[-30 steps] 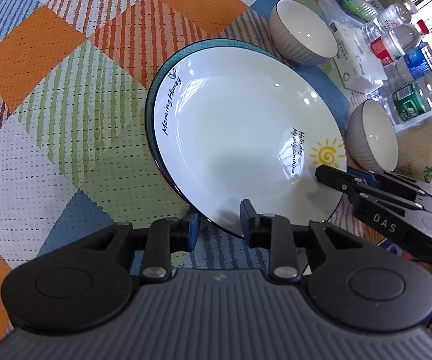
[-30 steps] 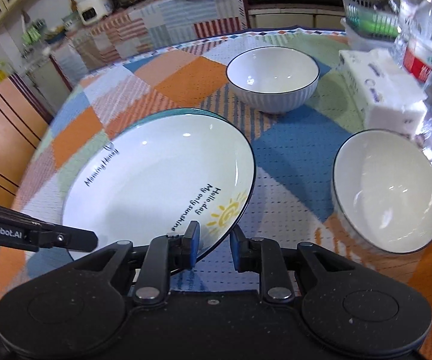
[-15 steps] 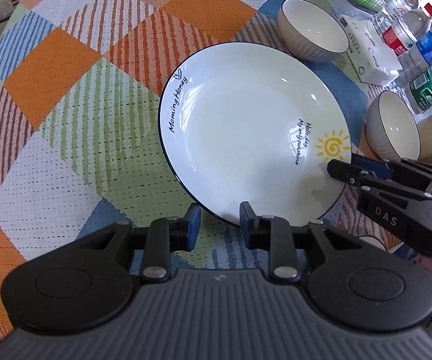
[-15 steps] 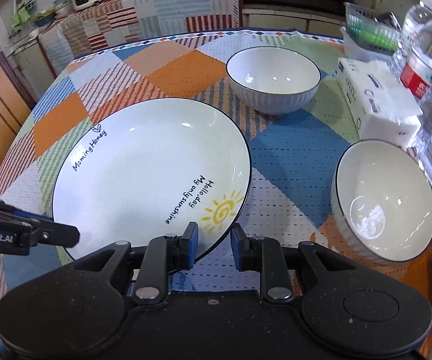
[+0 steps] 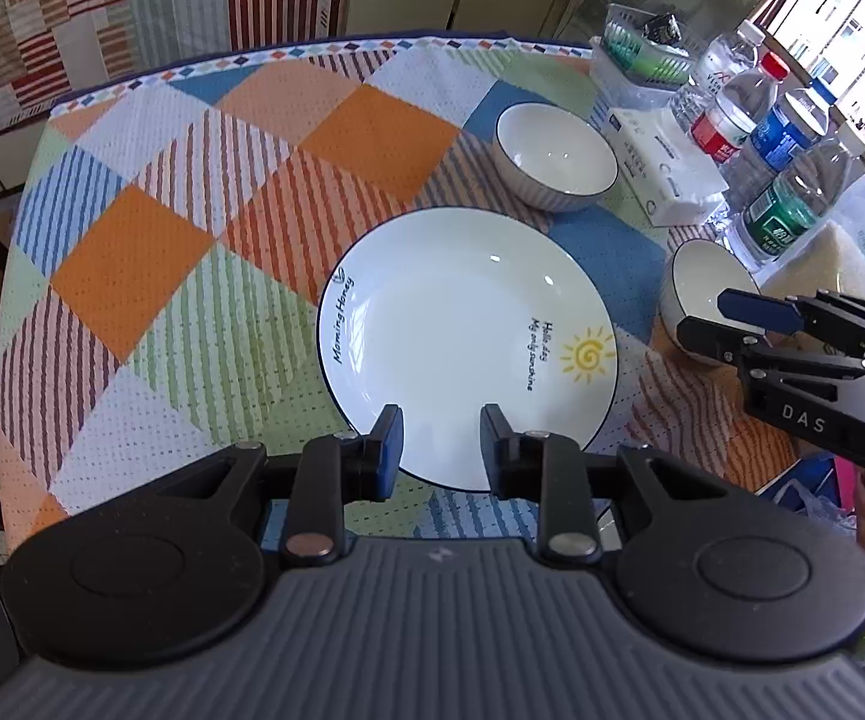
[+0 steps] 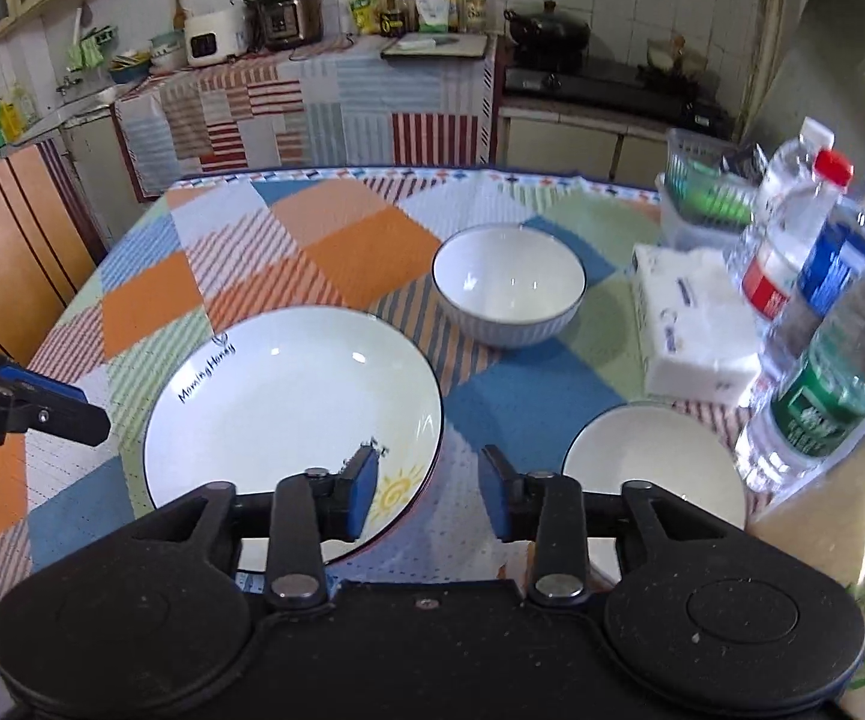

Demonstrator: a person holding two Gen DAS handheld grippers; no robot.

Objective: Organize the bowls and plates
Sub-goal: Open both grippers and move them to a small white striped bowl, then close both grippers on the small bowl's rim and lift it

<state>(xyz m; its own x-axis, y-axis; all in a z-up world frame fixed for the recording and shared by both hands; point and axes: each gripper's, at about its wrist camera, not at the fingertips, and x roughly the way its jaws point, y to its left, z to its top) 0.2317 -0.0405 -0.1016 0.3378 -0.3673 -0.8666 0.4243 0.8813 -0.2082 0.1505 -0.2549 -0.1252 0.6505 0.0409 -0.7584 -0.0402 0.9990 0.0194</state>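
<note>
A white plate [image 5: 468, 342] with a dark rim, a sun drawing and "Morning Honey" lettering lies flat on the checked tablecloth; it also shows in the right wrist view [image 6: 288, 420]. My left gripper [image 5: 441, 438] is open and empty above the plate's near edge. My right gripper [image 6: 429, 489] is open and empty, raised above the plate's right edge. One white bowl [image 6: 509, 285] stands behind the plate, and a second white bowl [image 6: 651, 465] stands to its right. Both bowls show in the left wrist view, the far bowl [image 5: 555, 159] and the near bowl [image 5: 696, 294].
A tissue pack [image 6: 696, 324], several water bottles [image 6: 822, 360] and a plastic basket [image 6: 702, 186] crowd the table's right side. A bag of rice [image 5: 822, 264] lies at the right edge. Kitchen counters [image 6: 324, 96] stand beyond the table.
The plate was tilted and gripped by both grippers; it now lies flat on the cloth. Both grippers have opened and pulled back and up from it.
</note>
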